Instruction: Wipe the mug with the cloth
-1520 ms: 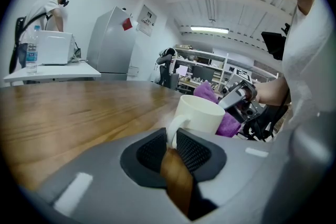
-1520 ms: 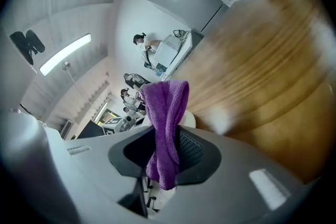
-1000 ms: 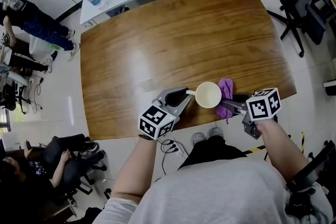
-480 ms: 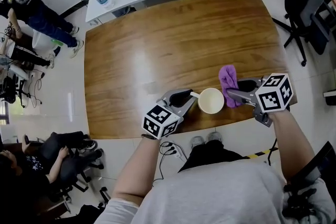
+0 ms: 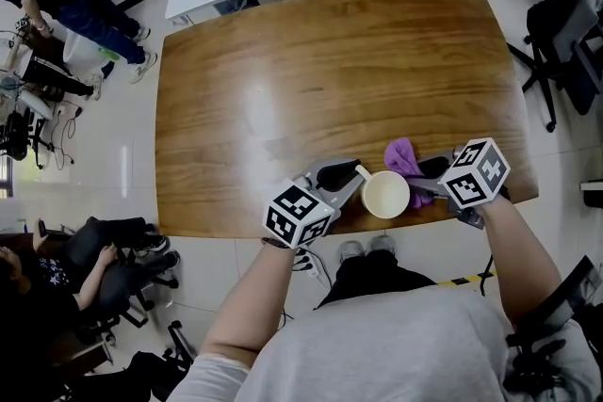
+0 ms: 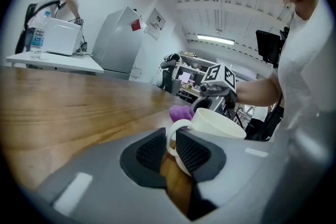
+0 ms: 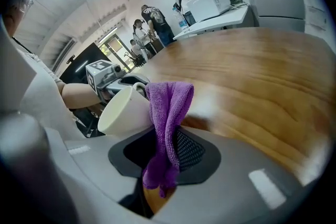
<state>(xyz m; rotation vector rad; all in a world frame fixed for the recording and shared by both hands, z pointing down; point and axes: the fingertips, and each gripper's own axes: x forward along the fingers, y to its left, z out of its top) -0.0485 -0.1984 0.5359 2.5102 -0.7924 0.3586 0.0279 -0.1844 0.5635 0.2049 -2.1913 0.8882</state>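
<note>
Over the last second both hand-held grippers have drawn back toward the person, bringing the mug nearer the front edge of the table [image 5: 330, 61], which otherwise lies bare under them. The cream mug [image 5: 386, 194] now sits at that front edge, tipped and apparently lifted clear of the wood. The left hand-held gripper [image 6: 168, 145] is clenched on its handle [image 6: 172, 132]. The purple cloth [image 5: 403, 155] is pinched in the right hand-held gripper [image 7: 165, 144], with its free end standing up close against the mug's outer wall.

The mug looks like glazed ceramic: rigid, fairly heavy, slick and breakable if dropped. The handle is the sound place to hold it, since a pinch on the smooth wall could slip. The cloth is soft, light and limp, so a bunched fold gripped tight should press best.
</note>
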